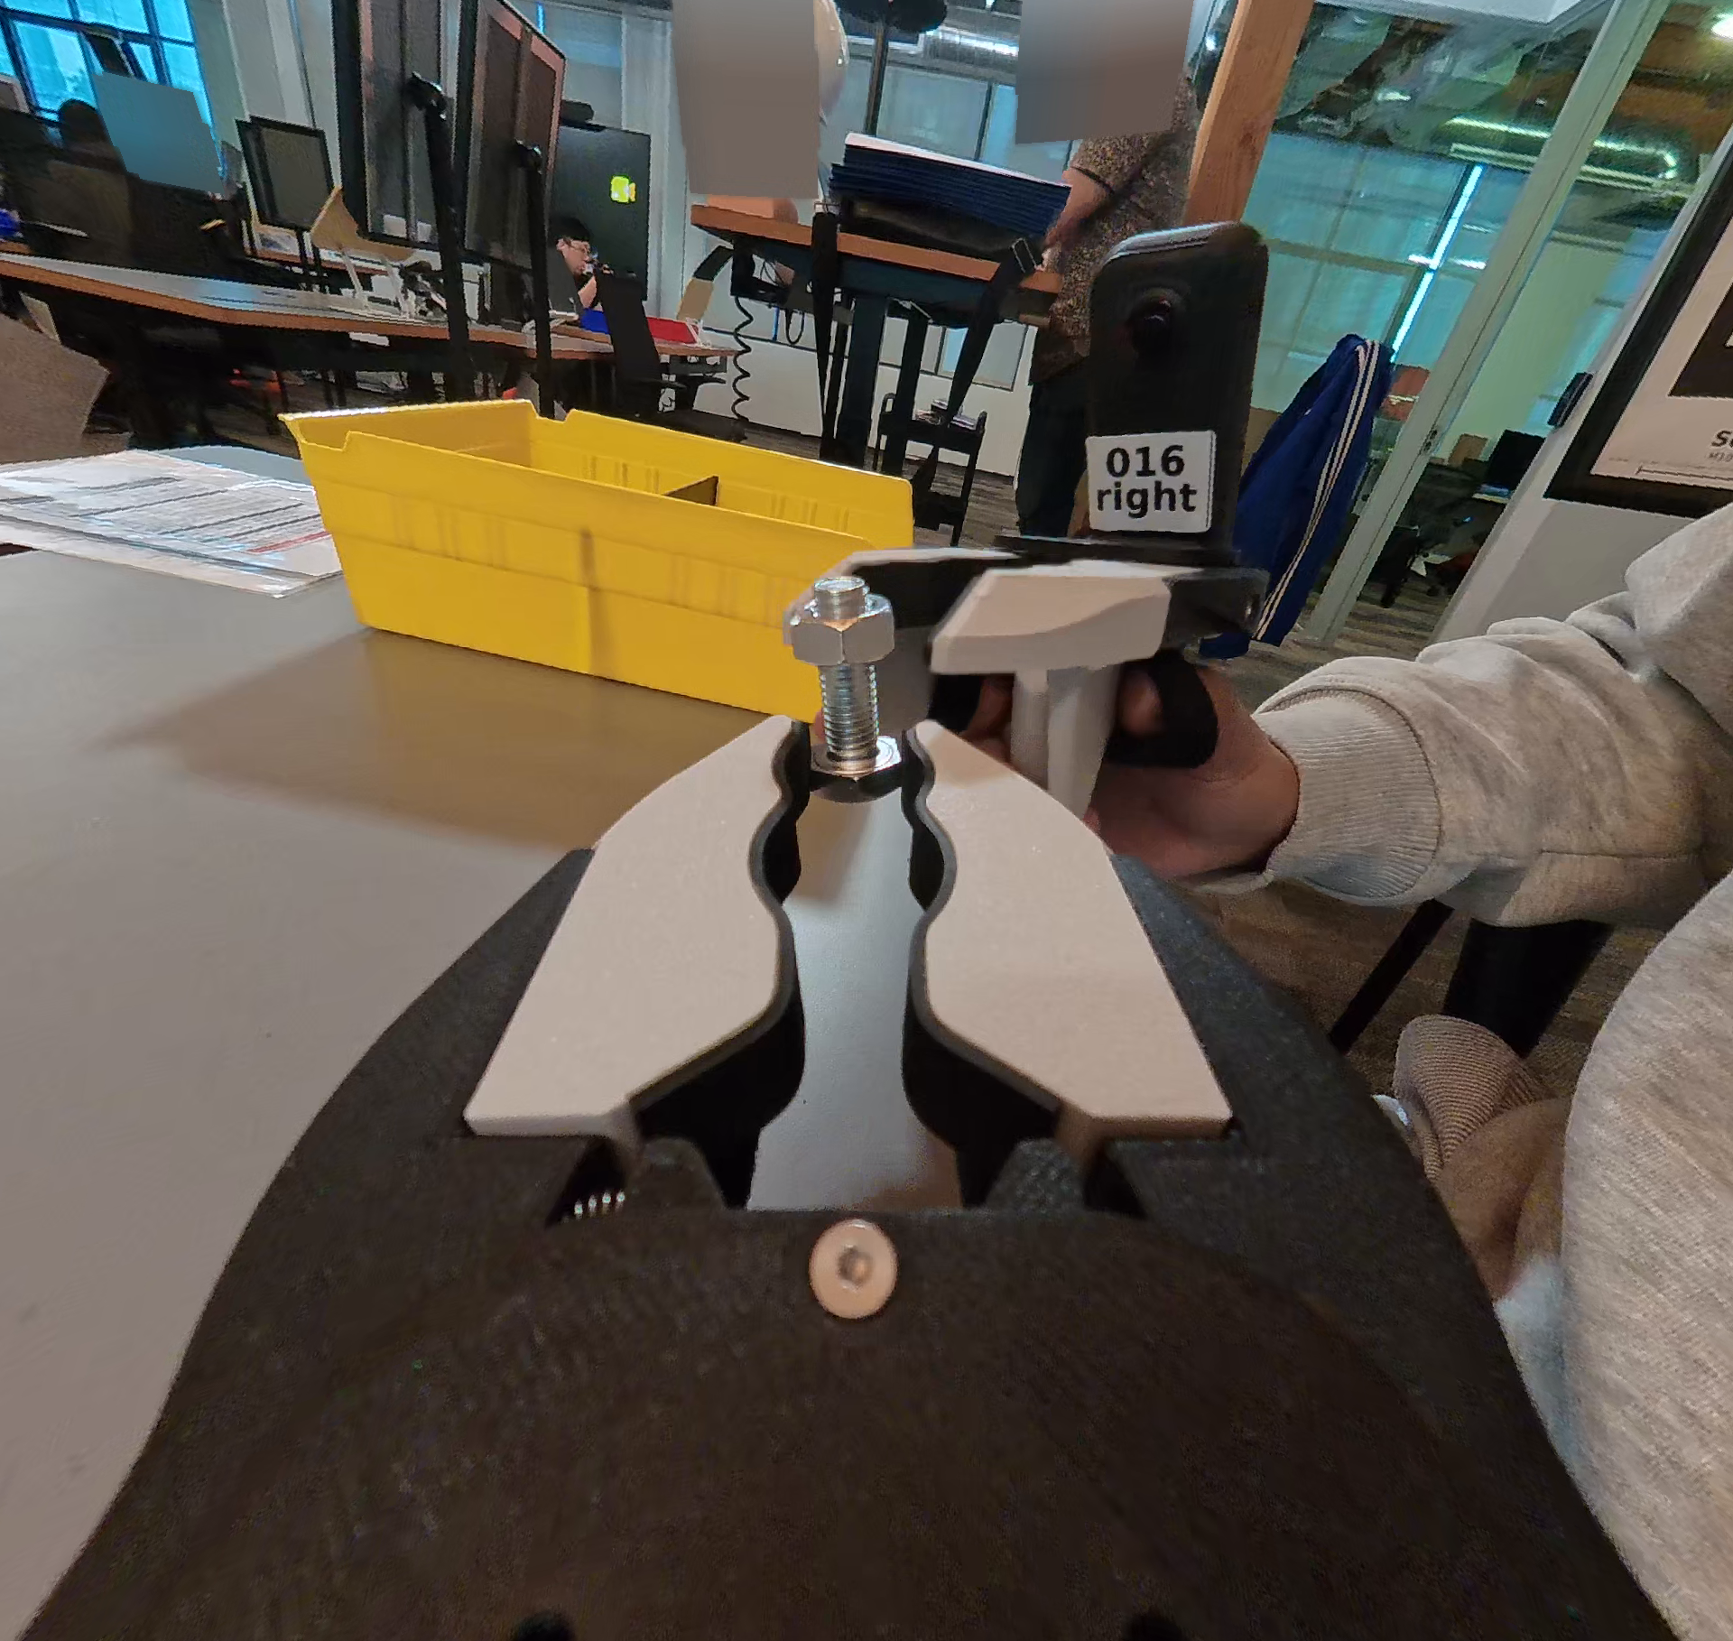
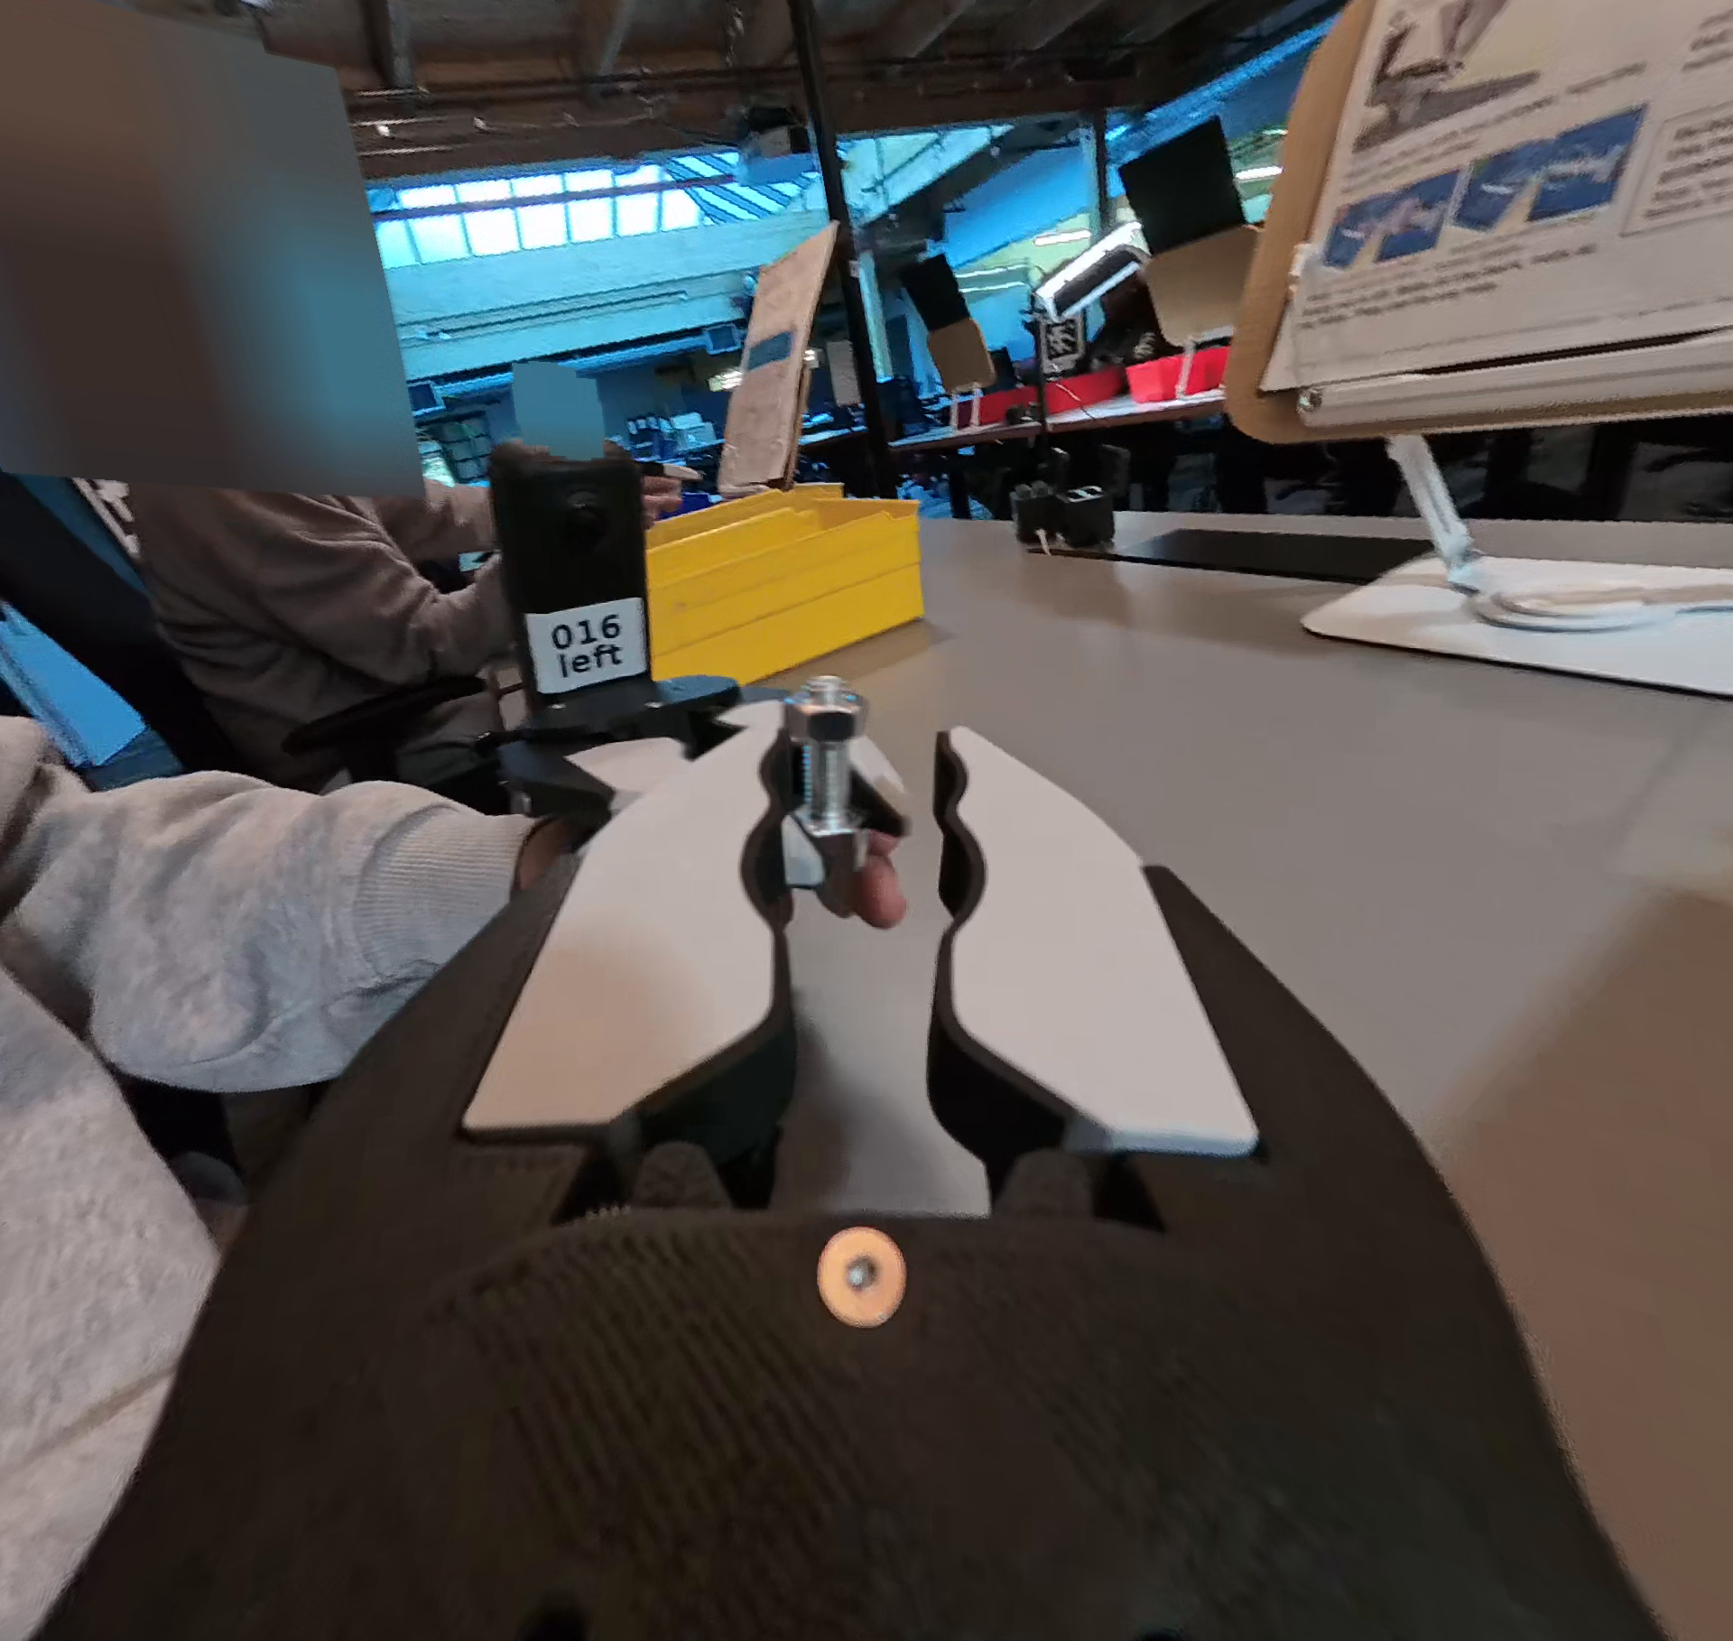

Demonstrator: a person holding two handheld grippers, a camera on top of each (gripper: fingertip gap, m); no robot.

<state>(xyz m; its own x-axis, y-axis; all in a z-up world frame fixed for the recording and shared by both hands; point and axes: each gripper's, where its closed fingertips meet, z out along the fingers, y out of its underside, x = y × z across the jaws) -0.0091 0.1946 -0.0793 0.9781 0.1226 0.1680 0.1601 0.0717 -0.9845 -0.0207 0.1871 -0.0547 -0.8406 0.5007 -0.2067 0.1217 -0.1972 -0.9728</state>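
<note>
A silver bolt stands upright with a hex nut threaded near its top. My left gripper is shut on the bolt's head and holds it above the grey table. My right gripper is open, and the nut sits between its fingertips, close to the left finger. In the left wrist view the right gripper reaches in from the right at nut height, held by a hand in a grey sleeve. The bolt also shows in the right wrist view.
A yellow divided bin stands on the table behind the bolt; it also shows in the right wrist view. Sheets of paper lie at far left. A document stand on a white base is at right. The tips of both grippers are at nearly the same place.
</note>
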